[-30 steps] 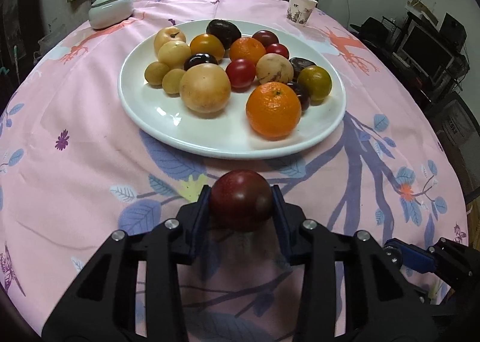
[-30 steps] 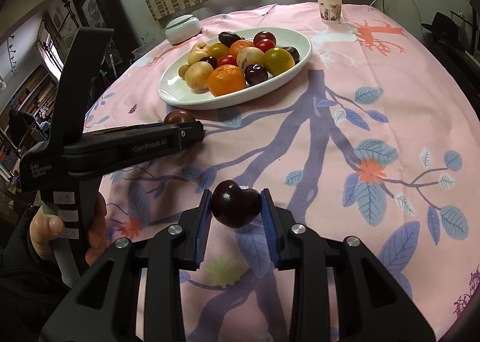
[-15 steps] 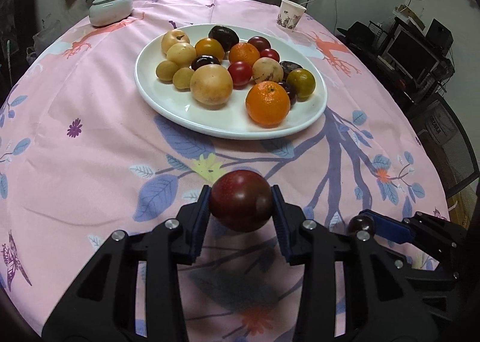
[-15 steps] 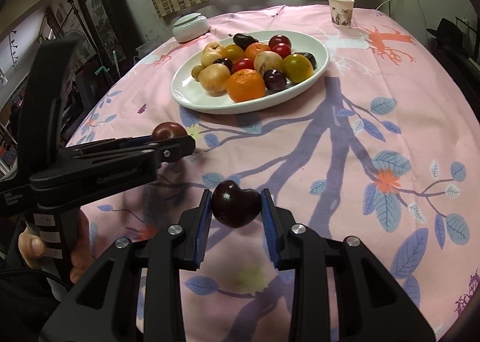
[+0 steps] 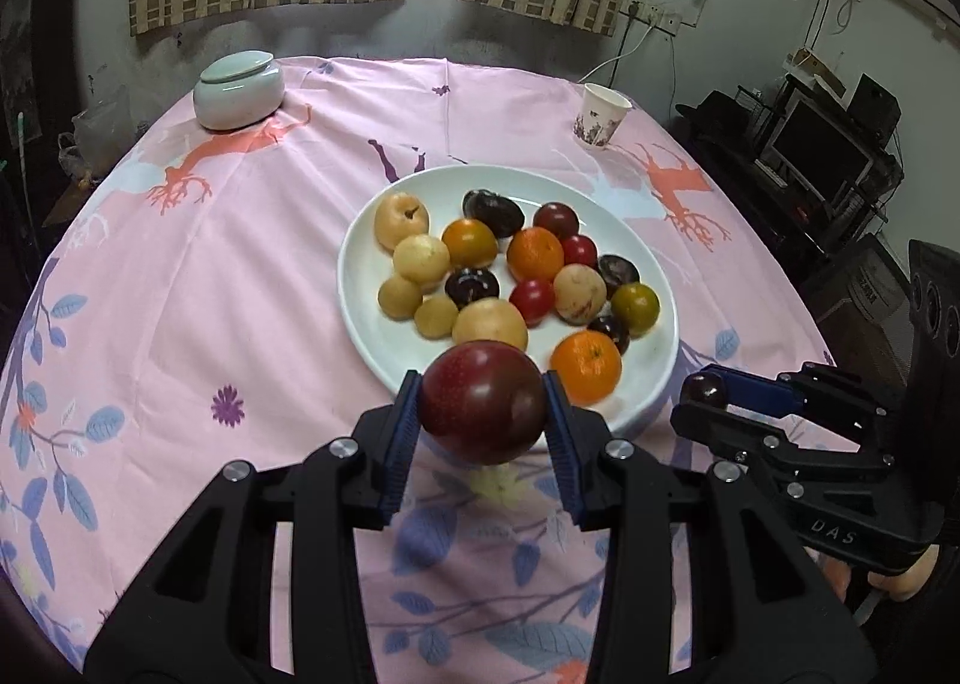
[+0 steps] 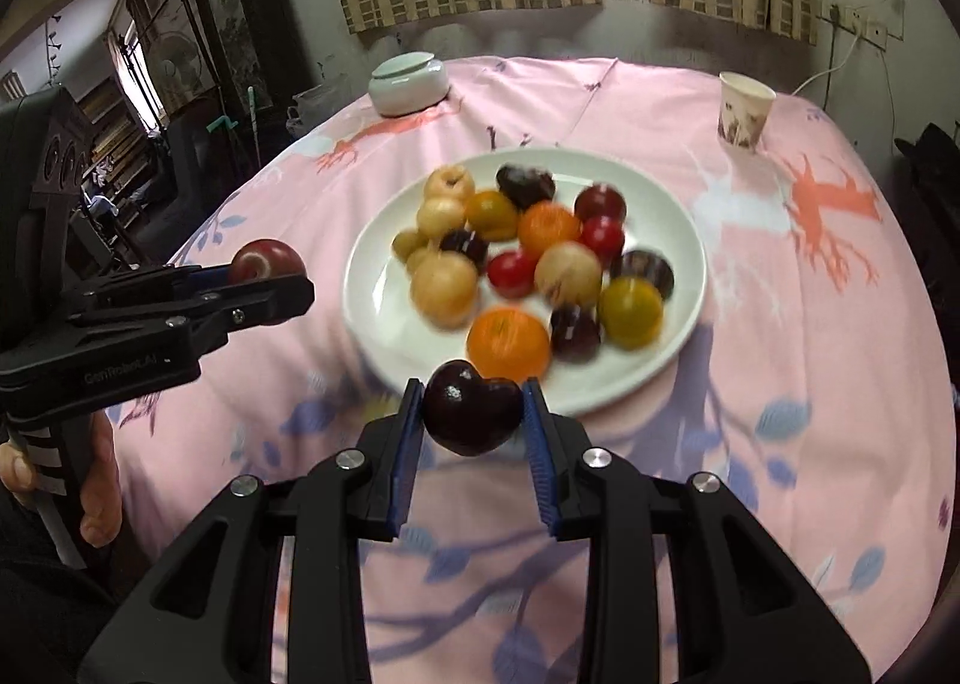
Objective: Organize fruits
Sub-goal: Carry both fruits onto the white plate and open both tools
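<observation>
A white plate (image 5: 384, 348) (image 6: 384, 318) heaped with several oranges, yellow pears, red tomatoes and dark plums sits mid-table. My left gripper (image 5: 483, 411) is shut on a large dark red plum (image 5: 483, 408), held in the air just short of the plate's near rim. It shows at the left of the right wrist view as the left gripper (image 6: 270, 288) with that plum (image 6: 264, 261). My right gripper (image 6: 472, 408) is shut on a small, heart-shaped dark plum (image 6: 472, 407), also raised before the plate's near edge. In the left wrist view the right gripper (image 5: 705, 390) sits at the right.
A pink cloth with printed leaves and branches covers the round table (image 5: 180, 288). A pale lidded ceramic jar (image 5: 239, 90) stands at the far left, a paper cup (image 5: 603, 116) at the far right. Dark furniture and electronics (image 5: 828, 144) surround the table. A hand (image 6: 96, 480) grips the left handle.
Both grippers have risen and pulled back from the table, each still carrying its plum. The plate now looks smaller and farther off, and the window and curtains have come into view.
</observation>
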Tool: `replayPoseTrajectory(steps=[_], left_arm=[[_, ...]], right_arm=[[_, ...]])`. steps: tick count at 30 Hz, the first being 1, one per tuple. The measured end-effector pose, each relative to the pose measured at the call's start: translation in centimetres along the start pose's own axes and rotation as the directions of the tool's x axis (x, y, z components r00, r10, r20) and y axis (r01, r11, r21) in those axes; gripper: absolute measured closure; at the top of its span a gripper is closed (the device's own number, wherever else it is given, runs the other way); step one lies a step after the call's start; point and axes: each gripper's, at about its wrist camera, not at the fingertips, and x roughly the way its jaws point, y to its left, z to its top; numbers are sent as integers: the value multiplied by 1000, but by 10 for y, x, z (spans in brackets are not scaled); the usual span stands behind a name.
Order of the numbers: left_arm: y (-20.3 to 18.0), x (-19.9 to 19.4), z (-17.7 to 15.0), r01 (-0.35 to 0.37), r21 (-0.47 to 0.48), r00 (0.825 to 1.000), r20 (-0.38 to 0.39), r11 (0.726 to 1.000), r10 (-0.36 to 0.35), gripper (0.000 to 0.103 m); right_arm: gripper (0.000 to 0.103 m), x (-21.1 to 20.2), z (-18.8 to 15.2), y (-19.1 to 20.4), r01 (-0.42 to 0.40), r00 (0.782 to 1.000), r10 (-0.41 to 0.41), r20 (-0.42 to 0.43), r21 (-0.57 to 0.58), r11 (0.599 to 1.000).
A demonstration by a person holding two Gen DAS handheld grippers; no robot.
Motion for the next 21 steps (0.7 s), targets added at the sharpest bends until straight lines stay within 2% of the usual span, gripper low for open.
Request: replayPoseTrajectory(steps=[4,8,14,21], left_arm=[[9,33,35,-3,-45,999,-37,999,2,63],[11,67,58,-4,-77,997,-72,997,-2,62],[8,108,64,9,-98,989,-147,995,-24,62],[-2,119,70,33,-92,989,-141,995,-45,62]], right_arm=[[70,23,31,-8,-10,1000,10,4,15,1000],[70,48,45,-9,17,1000,-17,10,-3,1000],[70,72,47,-18,43,999,-43,-18,-4,999],[70,82,45,-15,19,1000,-19,-20,-29,999]])
